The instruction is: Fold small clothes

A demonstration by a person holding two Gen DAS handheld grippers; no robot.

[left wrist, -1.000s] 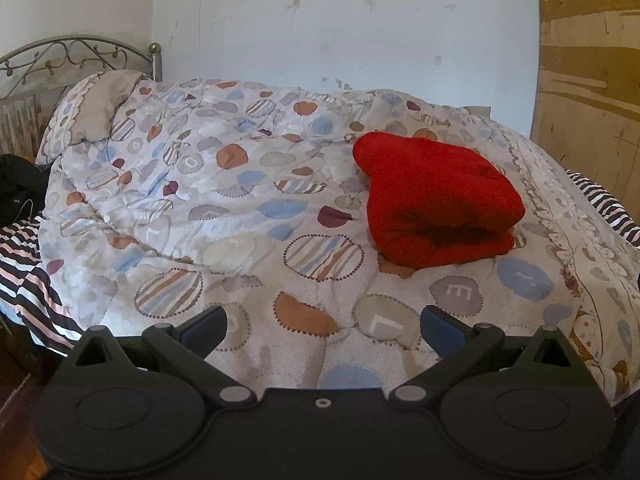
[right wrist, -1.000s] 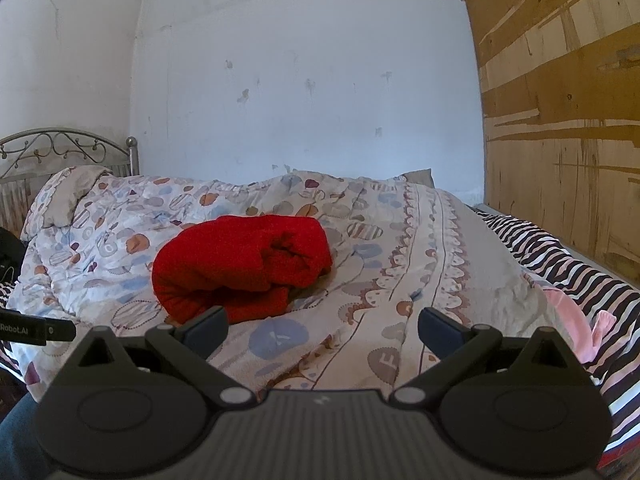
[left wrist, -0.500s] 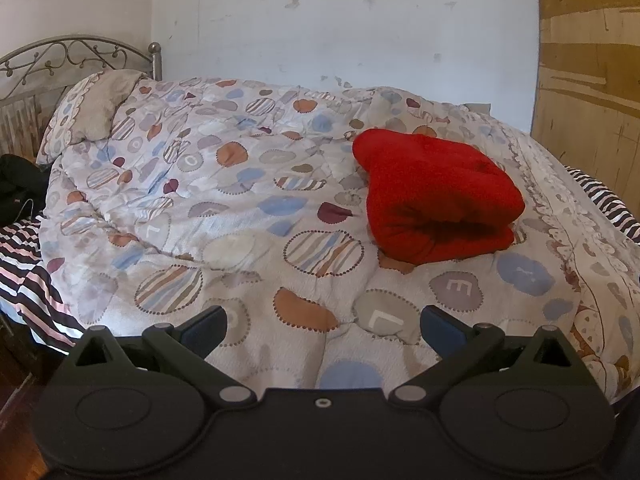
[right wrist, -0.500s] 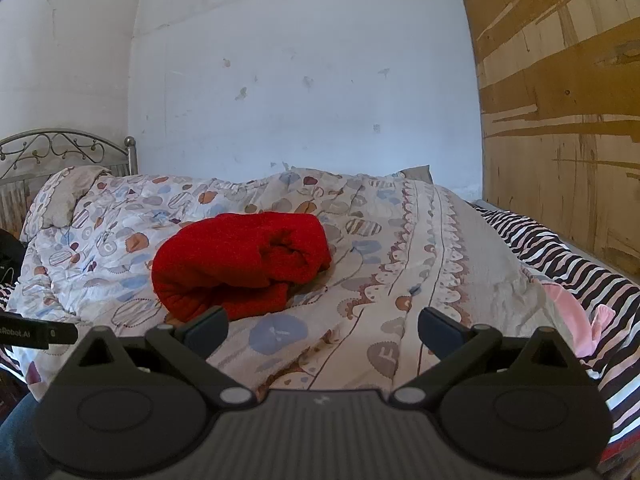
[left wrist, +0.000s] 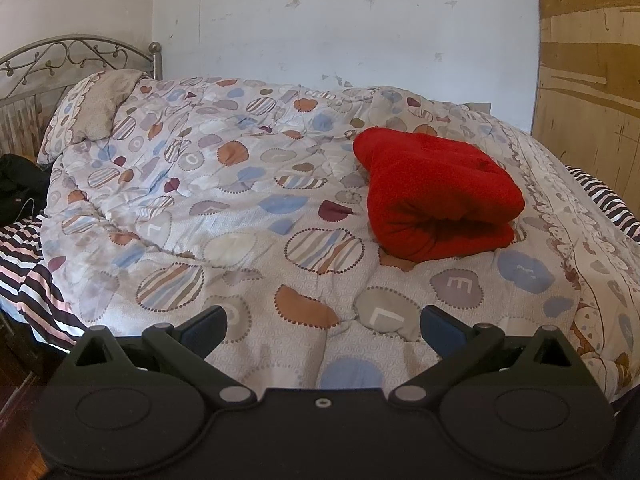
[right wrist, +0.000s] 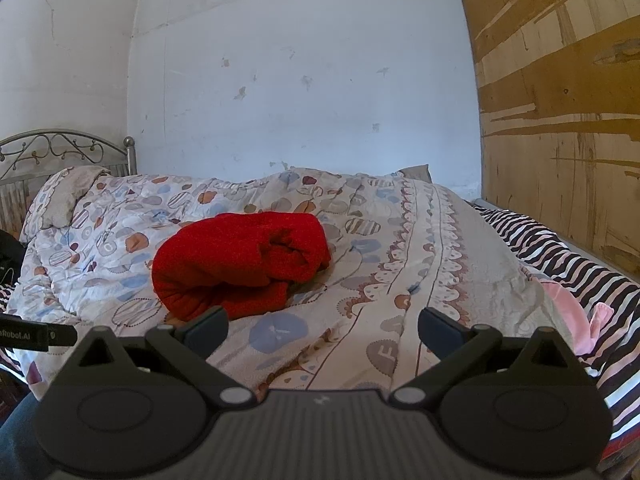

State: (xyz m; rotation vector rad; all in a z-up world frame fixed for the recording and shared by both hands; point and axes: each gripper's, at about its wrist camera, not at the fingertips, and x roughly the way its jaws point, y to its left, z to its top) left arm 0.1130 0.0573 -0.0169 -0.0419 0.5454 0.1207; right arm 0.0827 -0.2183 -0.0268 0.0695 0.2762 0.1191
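Note:
A red fleece garment (left wrist: 436, 196) lies folded in a thick bundle on the patterned quilt (left wrist: 240, 208), right of centre in the left wrist view. It also shows in the right wrist view (right wrist: 240, 264), left of centre. My left gripper (left wrist: 322, 326) is open and empty, held back from the bed's near edge, well short of the garment. My right gripper (right wrist: 322, 326) is open and empty too, a little nearer the bundle, to its right.
A metal headboard (left wrist: 76, 56) and a pillow (left wrist: 96, 108) stand at the far left. A wooden panel (right wrist: 560, 120) lines the right wall. A striped sheet (right wrist: 560, 272) and a pink cloth (right wrist: 572, 312) lie at the right. A dark item (left wrist: 20, 188) sits at the left.
Both grippers have drifted slightly back and upward from the bed; the red bundle has not moved. Both stay open.

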